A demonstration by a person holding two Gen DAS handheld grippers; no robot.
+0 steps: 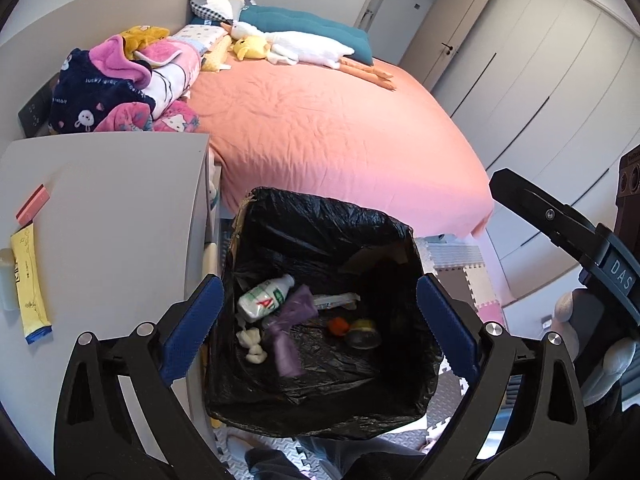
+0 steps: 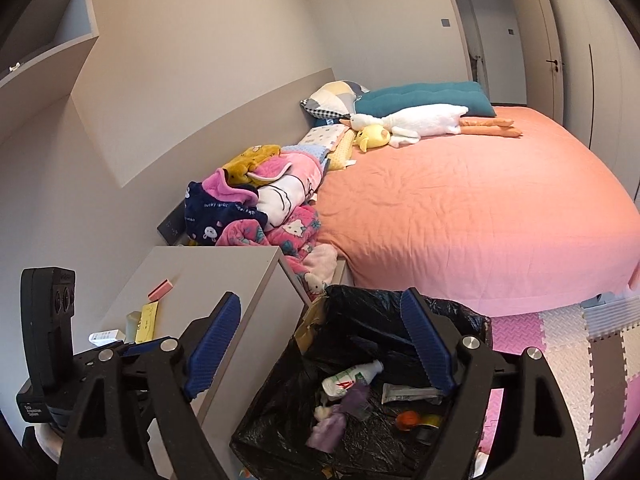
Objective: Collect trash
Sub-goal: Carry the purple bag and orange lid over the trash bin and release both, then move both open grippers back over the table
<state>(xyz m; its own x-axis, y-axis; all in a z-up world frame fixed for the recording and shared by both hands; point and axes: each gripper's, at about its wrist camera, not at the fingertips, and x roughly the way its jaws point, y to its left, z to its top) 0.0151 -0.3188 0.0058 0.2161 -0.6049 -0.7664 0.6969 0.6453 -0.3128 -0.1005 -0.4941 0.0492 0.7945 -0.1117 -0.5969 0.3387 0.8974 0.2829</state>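
A trash bin lined with a black bag [image 1: 248,216] stands beside the bed; it also shows in the right wrist view [image 2: 344,300]. Inside lie a white bottle [image 1: 264,298], a purple wrapper [image 1: 290,328], white tissue wads [image 1: 252,344], an orange bit [image 1: 338,326] and a round lid [image 1: 362,338]. My left gripper [image 1: 320,320] is open and empty above the bin. My right gripper [image 2: 320,344] is open and empty over the bin's near left rim. A yellow packet [image 1: 30,284], a pink eraser-like block [image 1: 34,204] and a pale tube [image 1: 6,280] lie on the grey nightstand [image 1: 120,208].
A bed with an orange sheet [image 1: 340,132] lies behind the bin, with folded blankets [image 1: 120,88], pillows and a plush goose [image 1: 304,50]. Foam floor mats [image 2: 560,344] lie on the right. Wardrobe doors [image 1: 540,60] stand beyond the bed.
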